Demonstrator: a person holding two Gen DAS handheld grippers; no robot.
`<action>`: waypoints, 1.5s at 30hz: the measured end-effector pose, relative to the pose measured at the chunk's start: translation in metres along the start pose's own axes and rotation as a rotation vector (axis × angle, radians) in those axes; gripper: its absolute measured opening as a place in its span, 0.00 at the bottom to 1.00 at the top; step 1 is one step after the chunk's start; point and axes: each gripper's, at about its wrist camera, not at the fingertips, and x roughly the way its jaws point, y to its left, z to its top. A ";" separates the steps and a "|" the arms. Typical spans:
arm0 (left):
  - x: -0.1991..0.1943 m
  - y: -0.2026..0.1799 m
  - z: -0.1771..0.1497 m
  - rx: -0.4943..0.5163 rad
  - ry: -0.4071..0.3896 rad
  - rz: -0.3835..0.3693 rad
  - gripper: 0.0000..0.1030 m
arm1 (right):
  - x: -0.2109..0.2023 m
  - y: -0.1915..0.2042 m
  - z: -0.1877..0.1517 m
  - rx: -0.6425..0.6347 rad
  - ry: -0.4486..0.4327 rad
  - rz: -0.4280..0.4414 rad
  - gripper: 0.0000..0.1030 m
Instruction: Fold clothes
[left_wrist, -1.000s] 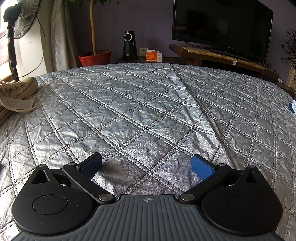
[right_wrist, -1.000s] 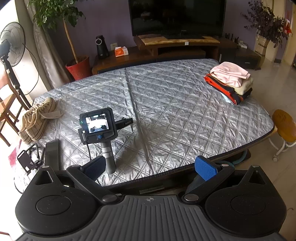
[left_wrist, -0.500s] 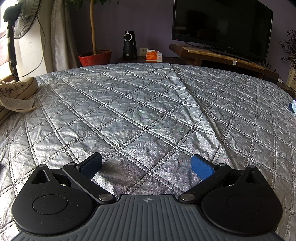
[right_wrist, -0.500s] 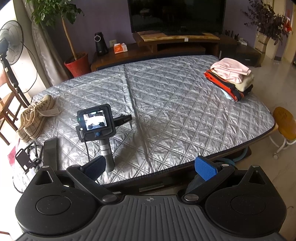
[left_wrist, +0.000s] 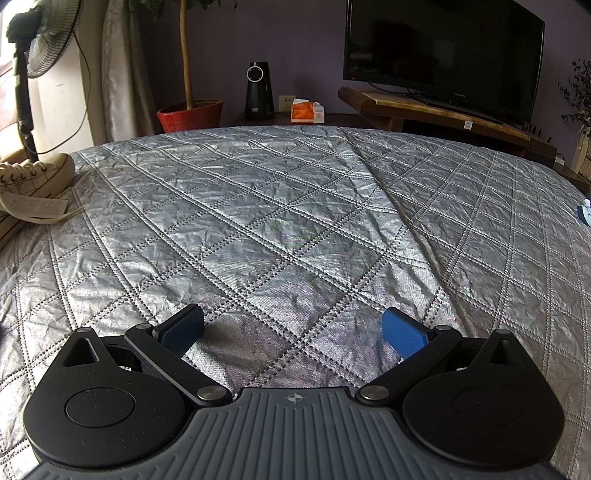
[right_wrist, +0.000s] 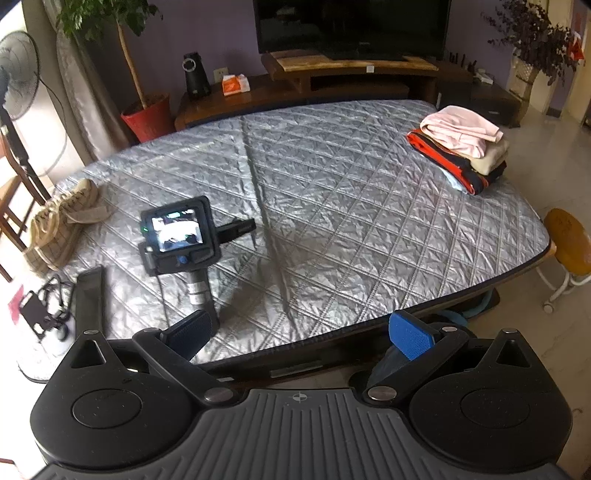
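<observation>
Right wrist view: the stack of folded clothes, pink on cream on dark navy with an orange-red band (right_wrist: 460, 149), sits at the far right corner of the silver-grey quilted bed cover (right_wrist: 332, 206), close to that edge. No garment lies spread on the cover. That fits either a finished pile or a pause before another piece is brought; the pictures do not settle which.

The right gripper (right_wrist: 306, 338) hangs above the near bed edge, blue pads wide apart, nothing between them. The left gripper (left_wrist: 293, 330) rests low over the cover near its left side, jaws equally spread and empty.

Risks: the stack stands near the corner, so a sideways nudge could tip it towards the floor. A pair of beige canvas shoes (right_wrist: 59, 221) and a black cable bundle (right_wrist: 48, 310) occupy the left margin, where a sleeve or gripper could snag. The wooden round stool (right_wrist: 570, 240) stands just off the right edge.

Open room: the middle of the cover, wrinkled but bare.
</observation>
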 end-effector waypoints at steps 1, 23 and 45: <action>0.000 0.000 0.000 0.000 0.000 0.000 1.00 | 0.010 -0.002 0.002 0.004 0.002 0.001 1.00; 0.000 0.000 0.000 0.000 0.000 0.000 1.00 | 0.288 -0.047 0.072 -0.126 -0.136 -0.071 1.00; -0.001 0.000 0.000 0.000 0.000 0.000 1.00 | 0.317 -0.050 0.064 -0.090 -0.259 0.020 1.00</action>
